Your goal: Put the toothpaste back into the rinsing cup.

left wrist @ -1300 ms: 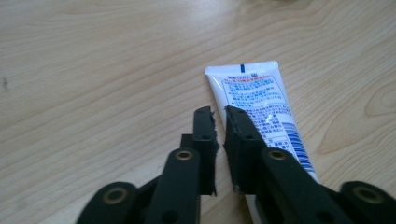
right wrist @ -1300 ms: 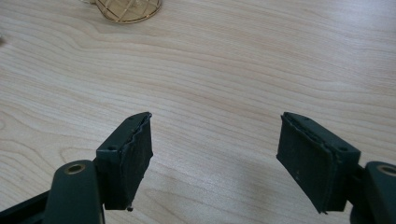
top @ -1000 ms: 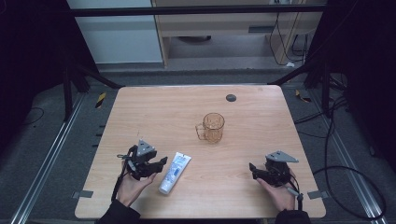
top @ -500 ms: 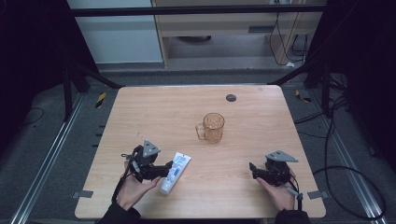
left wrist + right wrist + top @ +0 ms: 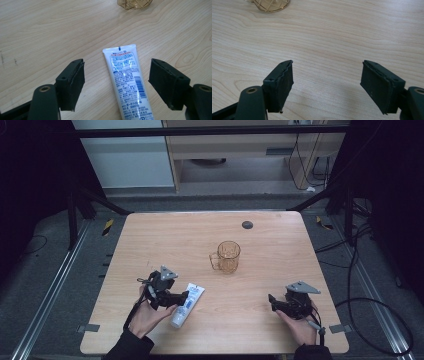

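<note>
Left gripper [image 5: 184, 296] sits at the near-left part of the wooden table [image 5: 150, 240], held in the person's left hand [image 5: 150, 312]. Its jaws have just been opening and now stand wide apart, one on each side of the white tube [image 5: 187, 304], pads clear of it, no contact seen in the left gripper view. The tube [image 5: 127, 82] lies flat on the table between the jaws, crimped flat end pointing away toward the mug, cap end toward the near edge of the table.

Tube print: back label faces up, blue block of small Japanese text near the crimp with a red line of text above it, dense black Japanese text lower down, a barcode on the right side, a small blue mark at the crimp. The characters are too small to read reliably; a line near the bottom looks like katakana ending in "N". No brand legible for sure.

Amber see-through mug [image 5: 228, 257] stands upright mid-table, handle to the left in the high view, well apart from the tube. Small dark round disc [image 5: 247, 225] near the far edge.

Right gripper [image 5: 274, 303] at the near-right, in the right hand [image 5: 300, 327], jaws spread wide over bare wood, nothing between them [image 5: 327, 82]. Grey three-cornered plate on top of each gripper.
</note>
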The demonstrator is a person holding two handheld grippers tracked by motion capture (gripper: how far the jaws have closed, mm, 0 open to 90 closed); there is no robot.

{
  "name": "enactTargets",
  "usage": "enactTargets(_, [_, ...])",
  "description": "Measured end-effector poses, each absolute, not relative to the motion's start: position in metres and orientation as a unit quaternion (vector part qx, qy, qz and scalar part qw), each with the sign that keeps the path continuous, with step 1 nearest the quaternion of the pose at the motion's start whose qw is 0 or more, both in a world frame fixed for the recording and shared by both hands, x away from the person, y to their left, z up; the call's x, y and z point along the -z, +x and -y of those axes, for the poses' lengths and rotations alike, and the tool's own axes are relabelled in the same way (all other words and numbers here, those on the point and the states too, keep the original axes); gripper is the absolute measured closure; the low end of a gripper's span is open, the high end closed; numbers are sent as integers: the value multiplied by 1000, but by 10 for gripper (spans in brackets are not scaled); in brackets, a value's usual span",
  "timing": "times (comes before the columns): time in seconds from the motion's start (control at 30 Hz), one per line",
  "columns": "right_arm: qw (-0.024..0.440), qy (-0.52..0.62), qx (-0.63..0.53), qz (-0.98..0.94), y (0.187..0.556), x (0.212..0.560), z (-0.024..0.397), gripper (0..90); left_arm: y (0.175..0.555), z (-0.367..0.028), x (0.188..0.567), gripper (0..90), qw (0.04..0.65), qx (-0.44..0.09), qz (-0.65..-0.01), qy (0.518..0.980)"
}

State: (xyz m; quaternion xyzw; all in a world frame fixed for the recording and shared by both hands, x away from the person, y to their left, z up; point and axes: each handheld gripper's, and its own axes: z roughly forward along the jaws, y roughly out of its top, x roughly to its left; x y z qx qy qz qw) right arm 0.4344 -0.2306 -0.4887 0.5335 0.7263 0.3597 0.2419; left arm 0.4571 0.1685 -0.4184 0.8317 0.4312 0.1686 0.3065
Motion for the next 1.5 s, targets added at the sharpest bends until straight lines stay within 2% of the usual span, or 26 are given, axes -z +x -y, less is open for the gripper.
enactTargets(0.6, [240, 528, -358, -732, 434, 490, 228, 257, 473, -150, 438, 304, 262, -153, -425, 853])
enactTargets(1.5, [235, 525, -350, -739, 435, 491, 227, 257, 484, -137, 466, 320, 232, -121, -432, 863])
